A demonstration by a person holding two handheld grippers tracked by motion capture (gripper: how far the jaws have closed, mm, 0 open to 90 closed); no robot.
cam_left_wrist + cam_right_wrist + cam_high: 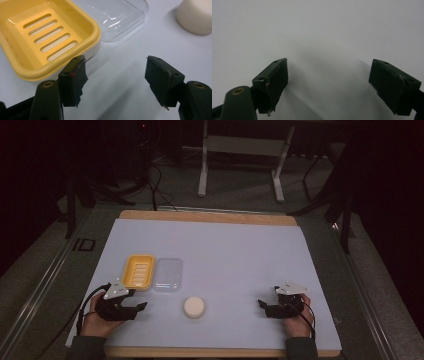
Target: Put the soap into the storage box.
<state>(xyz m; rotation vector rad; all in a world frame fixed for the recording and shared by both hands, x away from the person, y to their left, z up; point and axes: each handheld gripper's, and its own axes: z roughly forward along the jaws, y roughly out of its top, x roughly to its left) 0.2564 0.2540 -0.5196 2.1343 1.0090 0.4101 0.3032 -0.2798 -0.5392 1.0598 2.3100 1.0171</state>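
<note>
Tabletop [225, 250], covered by a pale sheet. Yellow slotted soap dish [138, 271] at left, touching the clear lid [167, 275] on its right. Round white soap [194, 306] lies near both, toward the person. Left tongs [142, 306], jaws wide and empty, just beside the dish. Right tongs [261, 304], jaws wide and empty, over bare sheet, well apart from the soap.

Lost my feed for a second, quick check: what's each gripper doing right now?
Left gripper: open, holding nothing, fingers near the yellow soap dish.
Right gripper: open, holding nothing, over the bare white mat.
</note>
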